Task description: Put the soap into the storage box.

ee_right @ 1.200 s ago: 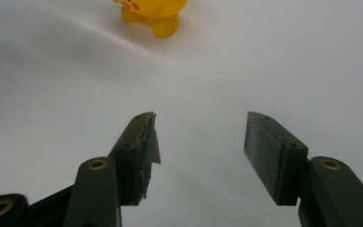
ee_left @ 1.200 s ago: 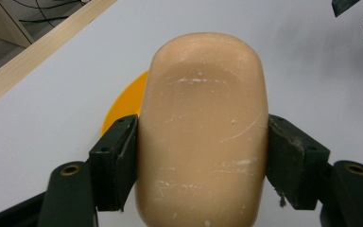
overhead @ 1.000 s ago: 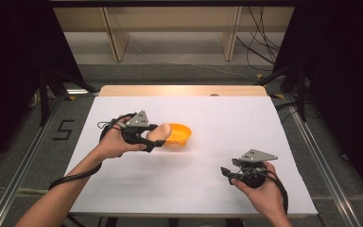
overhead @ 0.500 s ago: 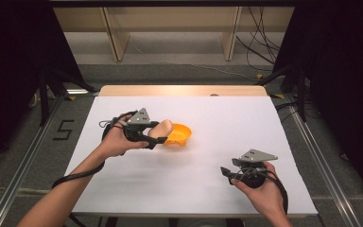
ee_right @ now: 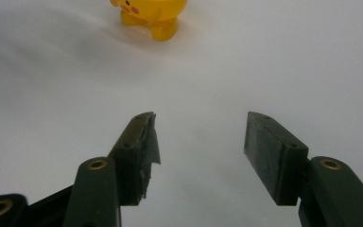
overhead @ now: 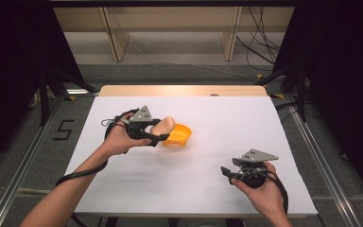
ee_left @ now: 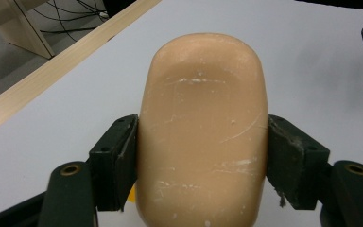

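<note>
My left gripper (overhead: 157, 132) is shut on a tan, rounded oblong piece (overhead: 163, 126), held just above the table at centre left. In the left gripper view that tan piece (ee_left: 203, 137) sits squeezed between both black pads (ee_left: 116, 163). Right beside it, an orange-yellow toy bowl (overhead: 178, 135) rests on the white table (overhead: 227, 113). The right gripper view shows the same yellow toy (ee_right: 149, 12) far ahead, with small feet and red dots. My right gripper (overhead: 228, 171) is open near the front right, pointing left, with nothing between its pads (ee_right: 269, 151).
A wooden strip (overhead: 182, 90) runs along the table's far edge. Beyond it stand wooden shelf legs (overhead: 113, 33) and loose cables (overhead: 260, 42) on the floor. Dark curtains flank both sides. A "5" mark (overhead: 62, 130) is on the floor at left.
The left gripper with the tan piece has shifted slightly toward the far left, away from the orange bowl. The right gripper has stayed in place.
</note>
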`<control>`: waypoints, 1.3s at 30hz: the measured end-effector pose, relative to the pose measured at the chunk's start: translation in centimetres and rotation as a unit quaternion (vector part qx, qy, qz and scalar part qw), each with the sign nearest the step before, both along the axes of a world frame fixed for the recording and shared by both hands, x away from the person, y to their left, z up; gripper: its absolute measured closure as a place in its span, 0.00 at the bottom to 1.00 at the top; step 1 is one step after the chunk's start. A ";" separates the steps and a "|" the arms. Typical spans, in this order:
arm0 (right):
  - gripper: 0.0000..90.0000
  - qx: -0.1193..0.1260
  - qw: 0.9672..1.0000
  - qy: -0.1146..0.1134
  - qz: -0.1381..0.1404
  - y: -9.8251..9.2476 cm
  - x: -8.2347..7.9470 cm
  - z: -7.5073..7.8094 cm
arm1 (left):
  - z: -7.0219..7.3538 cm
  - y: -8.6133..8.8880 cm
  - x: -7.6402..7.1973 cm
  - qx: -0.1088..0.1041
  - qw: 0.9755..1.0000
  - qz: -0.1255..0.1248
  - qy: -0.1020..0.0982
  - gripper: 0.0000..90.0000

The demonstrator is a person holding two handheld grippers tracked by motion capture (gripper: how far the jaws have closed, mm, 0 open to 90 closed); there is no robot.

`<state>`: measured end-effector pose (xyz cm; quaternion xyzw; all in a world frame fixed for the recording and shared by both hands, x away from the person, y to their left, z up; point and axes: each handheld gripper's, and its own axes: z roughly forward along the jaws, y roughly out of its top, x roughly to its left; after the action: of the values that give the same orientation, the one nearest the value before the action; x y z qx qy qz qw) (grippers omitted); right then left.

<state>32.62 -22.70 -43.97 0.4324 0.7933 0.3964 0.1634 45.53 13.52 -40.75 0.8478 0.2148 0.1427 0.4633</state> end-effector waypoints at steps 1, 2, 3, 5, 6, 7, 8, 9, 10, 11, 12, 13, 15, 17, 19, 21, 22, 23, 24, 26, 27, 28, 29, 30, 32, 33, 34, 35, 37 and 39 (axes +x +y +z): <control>0.50 0.000 1.000 0.000 0.000 0.0 0.0 0.0 | 0.0 0.0 0.1 0.001 1.000 -0.001 -0.007 0.36; 0.50 0.000 1.000 0.000 0.000 0.0 0.0 0.0 | 0.0 -0.1 0.1 -0.001 1.000 0.001 -0.006 0.36; 0.49 0.000 1.000 0.000 0.000 0.0 0.0 0.0 | -0.1 -0.2 0.1 -0.007 1.000 0.005 -0.004 0.36; 0.50 0.000 1.000 0.000 0.000 0.0 0.0 0.0 | 0.0 -0.2 0.1 -0.003 1.000 0.002 -0.001 0.36; 0.50 0.001 1.000 0.000 0.000 0.0 0.0 0.0 | 0.0 -0.2 0.1 -0.004 1.000 0.004 -0.002 0.36; 0.50 0.002 1.000 0.002 0.002 0.0 0.0 0.0 | 0.0 -0.3 0.2 -0.004 1.000 0.005 -0.003 0.36; 0.50 -0.004 1.000 -0.007 0.008 -0.1 0.2 -0.1 | 0.0 -0.3 0.2 -0.004 1.000 0.005 -0.003 0.36; 0.49 -0.004 1.000 -0.007 0.008 -0.1 0.2 -0.1 | -0.1 -0.3 0.3 -0.006 1.000 0.005 -0.009 0.36; 0.50 0.002 1.000 0.002 0.000 0.0 0.0 0.0 | -0.1 -0.4 0.3 -0.009 1.000 0.008 -0.009 0.36; 0.50 0.000 1.000 -0.001 0.002 0.0 0.1 0.0 | -0.1 -0.3 0.4 -0.008 1.000 0.007 -0.007 0.36; 0.50 0.000 1.000 0.000 0.002 0.0 0.0 0.0 | -0.2 -0.4 0.5 -0.014 1.000 0.010 -0.004 0.36; 0.49 0.001 1.000 0.001 0.001 0.0 0.0 0.0 | -0.1 -0.4 0.5 -0.010 1.000 0.010 -0.008 0.36; 0.50 -0.009 1.000 -0.010 0.006 -0.2 0.2 0.0 | -0.2 -0.4 0.6 -0.014 1.000 0.011 -0.005 0.36; 0.49 -0.005 1.000 -0.008 0.009 -0.1 0.2 -0.1 | -0.3 -0.5 0.7 -0.015 1.000 0.012 -0.004 0.36; 0.49 -0.003 1.000 0.000 0.005 -0.1 0.2 -0.1 | -0.3 -0.6 0.8 -0.013 1.000 0.014 -0.005 0.36; 0.49 -0.005 1.000 -0.005 0.006 -0.1 0.2 -0.1 | -0.4 -0.6 0.9 -0.016 1.000 0.014 -0.008 0.36; 0.49 -0.003 1.000 -0.002 0.005 -0.1 0.2 -0.1 | -0.4 -0.6 1.0 -0.016 1.000 0.015 -0.006 0.36; 0.49 -0.005 1.000 -0.007 0.004 -0.1 0.2 -0.1 | -0.5 -0.7 1.0 -0.016 1.000 0.015 -0.005 0.36; 0.49 -0.006 1.000 -0.008 0.006 -0.1 0.2 -0.1 | -0.5 -0.7 1.1 -0.017 1.000 0.017 -0.003 0.36; 0.49 -0.005 1.000 -0.008 0.009 -0.1 0.2 -0.2 | -0.6 -0.7 1.2 -0.013 1.000 0.017 -0.003 0.36; 0.49 -0.005 1.000 -0.008 0.008 -0.1 0.2 -0.1 | -0.7 -0.8 1.2 -0.014 1.000 0.021 0.000 0.36; 0.49 -0.009 1.000 -0.010 0.007 -0.1 0.2 -0.1 | -0.8 -0.8 1.3 -0.016 1.000 0.019 -0.001 0.36; 0.49 0.004 1.000 0.008 -0.001 0.1 0.0 -0.1 | -0.8 -0.8 1.3 -0.015 1.000 0.020 -0.005 0.36; 0.49 0.004 1.000 0.007 0.000 0.1 0.0 -0.1 | -0.9 -0.8 1.4 -0.015 1.000 0.020 -0.007 0.36; 0.49 0.004 1.000 0.007 0.000 0.1 0.0 -0.1 | -1.1 -0.9 1.5 -0.015 1.000 0.015 -0.016 0.36; 0.49 0.003 1.000 0.004 0.001 0.0 0.1 -0.1 | -1.1 -0.9 1.5 -0.013 1.000 0.018 -0.013 0.36; 0.49 -0.002 1.000 -0.002 0.002 0.0 0.1 -0.1 | -1.2 -0.9 1.6 -0.012 1.000 0.018 -0.013 0.36; 0.49 -0.008 1.000 -0.011 0.007 -0.2 0.2 -0.1 | -1.3 -0.9 1.7 -0.014 1.000 0.016 -0.014 0.36; 0.49 -0.002 1.000 -0.004 0.009 -0.1 0.2 -0.2 | -1.4 -0.9 1.8 -0.013 1.000 0.019 -0.010 0.36; 0.49 0.000 1.000 0.000 0.001 0.0 0.1 -0.1 | -1.6 -1.0 1.9 -0.012 1.000 0.018 -0.013 0.36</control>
<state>32.69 -22.68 -44.08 0.4312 0.7939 0.3964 0.1633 47.44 12.55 -42.32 0.8362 0.2256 0.1594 0.4738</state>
